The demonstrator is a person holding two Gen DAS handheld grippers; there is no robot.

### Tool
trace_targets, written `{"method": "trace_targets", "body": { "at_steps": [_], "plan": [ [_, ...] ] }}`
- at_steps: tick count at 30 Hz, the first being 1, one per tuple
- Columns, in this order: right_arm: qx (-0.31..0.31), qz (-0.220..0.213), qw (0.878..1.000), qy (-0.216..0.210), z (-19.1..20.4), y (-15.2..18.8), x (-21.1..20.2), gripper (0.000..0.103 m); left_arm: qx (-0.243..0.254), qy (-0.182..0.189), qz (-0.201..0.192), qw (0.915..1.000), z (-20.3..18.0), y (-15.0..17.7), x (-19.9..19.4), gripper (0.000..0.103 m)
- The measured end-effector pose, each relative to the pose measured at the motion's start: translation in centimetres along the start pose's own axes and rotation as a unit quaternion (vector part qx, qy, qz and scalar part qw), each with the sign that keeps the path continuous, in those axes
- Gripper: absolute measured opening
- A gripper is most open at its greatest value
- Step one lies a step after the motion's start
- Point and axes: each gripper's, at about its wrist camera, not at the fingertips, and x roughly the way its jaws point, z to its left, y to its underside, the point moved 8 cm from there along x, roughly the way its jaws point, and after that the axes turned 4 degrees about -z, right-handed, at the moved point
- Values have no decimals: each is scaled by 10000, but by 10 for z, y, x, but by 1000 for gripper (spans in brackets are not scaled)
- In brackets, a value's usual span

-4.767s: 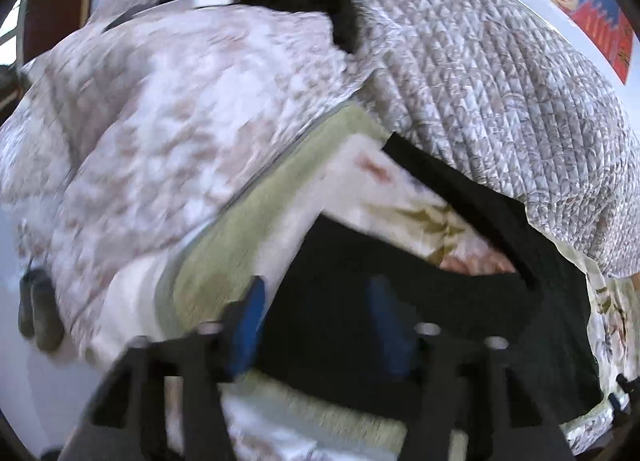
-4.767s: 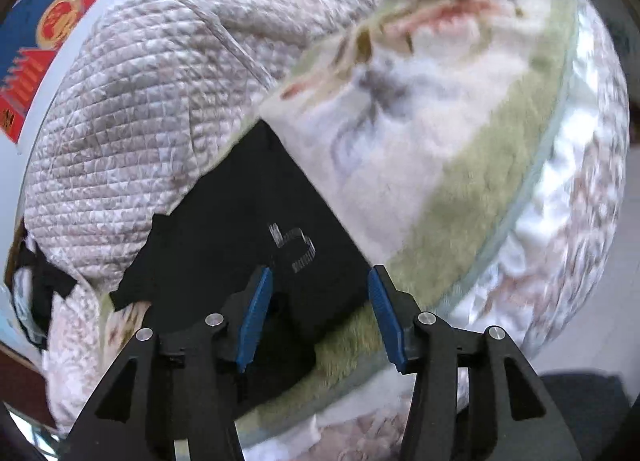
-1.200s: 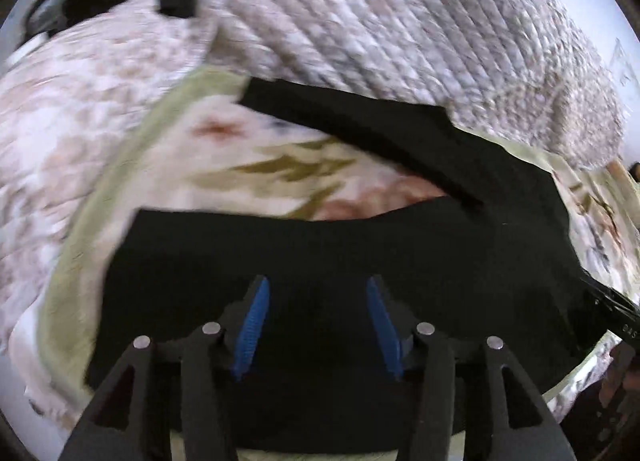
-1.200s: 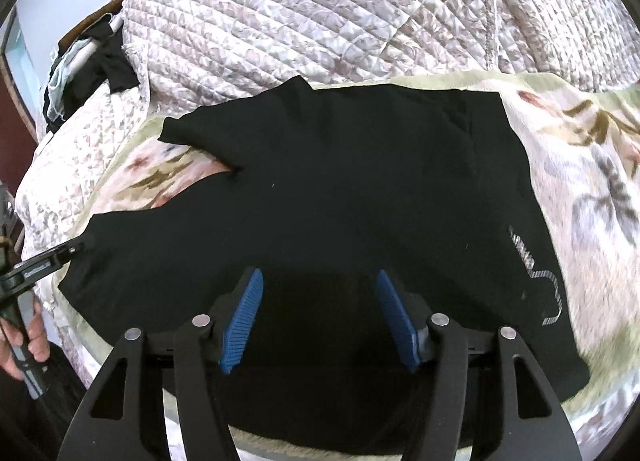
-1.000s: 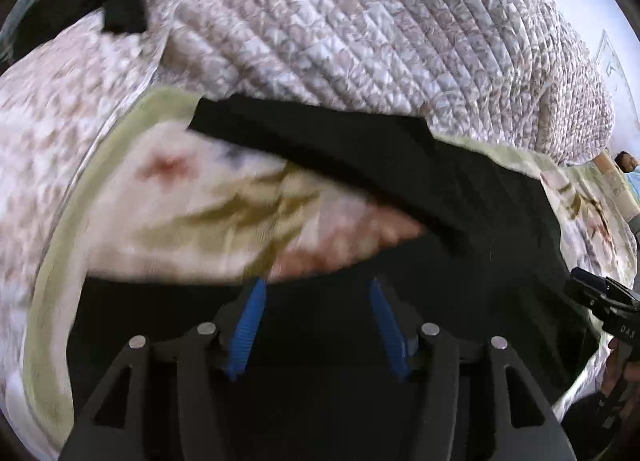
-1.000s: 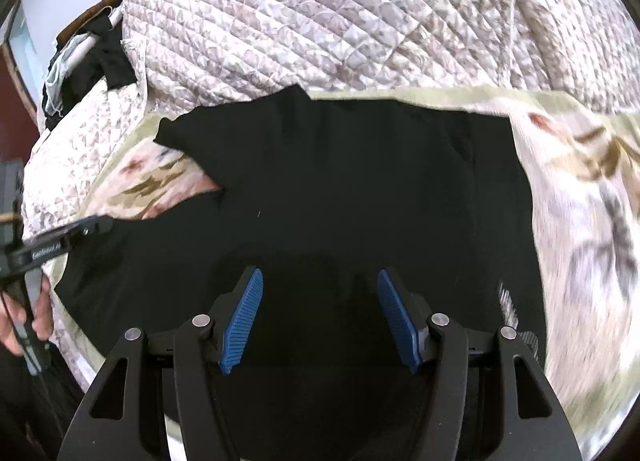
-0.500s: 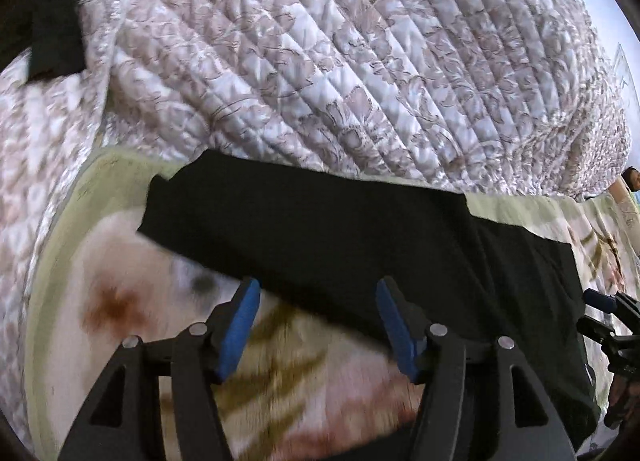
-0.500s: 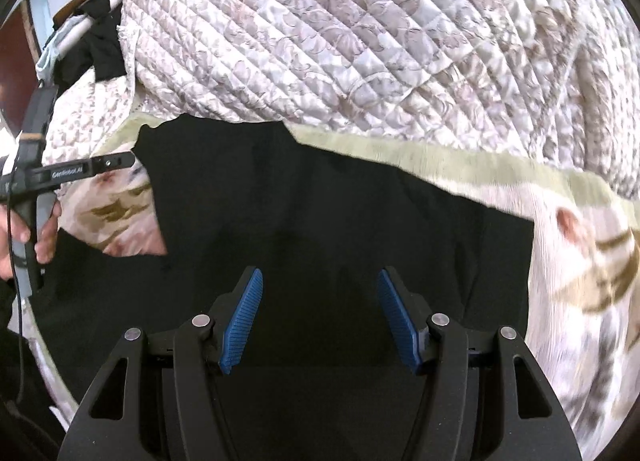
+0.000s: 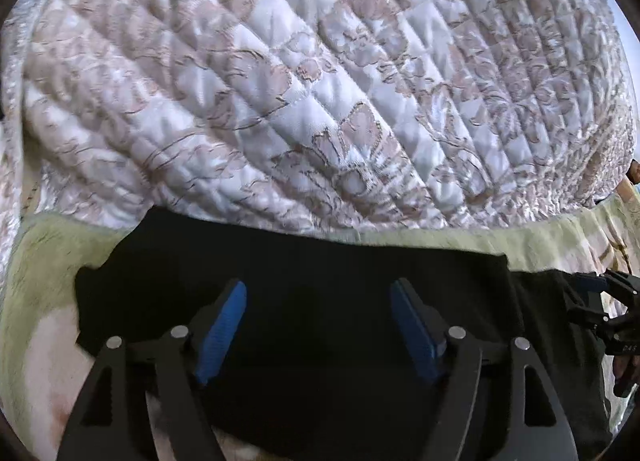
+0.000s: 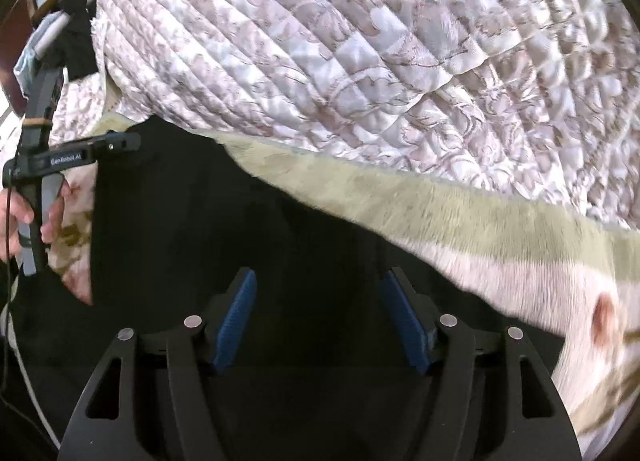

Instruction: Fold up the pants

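Black pants [image 9: 304, 293] lie flat on the green-edged blanket [image 10: 460, 213], lower half of frame, below the quilt [image 9: 320, 81]. Your left gripper [image 9: 318, 319] and right gripper [image 10: 320, 315] hover above them, jaws just widened, apart, pinching nothing.

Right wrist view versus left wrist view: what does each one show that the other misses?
Only the right wrist view shows the person's hand holding the left claw's handle, and dark clothing at far left. Only the left wrist view shows the pants' hem corner. Both show the black pants, the quilted cover, the floral blanket and open blue pads.
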Motion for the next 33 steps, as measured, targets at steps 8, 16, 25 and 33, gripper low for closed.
{"method": "trace_targets", "body": {
  "at_steps": [8, 16, 25, 33],
  "plan": [
    [-113, 383, 9992, -55, -21, -2, 39, 66, 294, -370, 485, 9977, -3, 12, 44, 79],
    [-654, 363, 9961, 471, -11, 1, 41, 13, 885, -785, 460, 9919, -17, 16, 43, 5],
    [-617, -380, 9960, 518, 11, -5, -37, 7, 310, -449, -379, 9978, -10, 7, -52, 4],
    [-277, -1069, 9936, 222, 78, 59, -145, 7, -285, 56, -1087, 9937, -11, 74, -189, 4]
  ]
}}
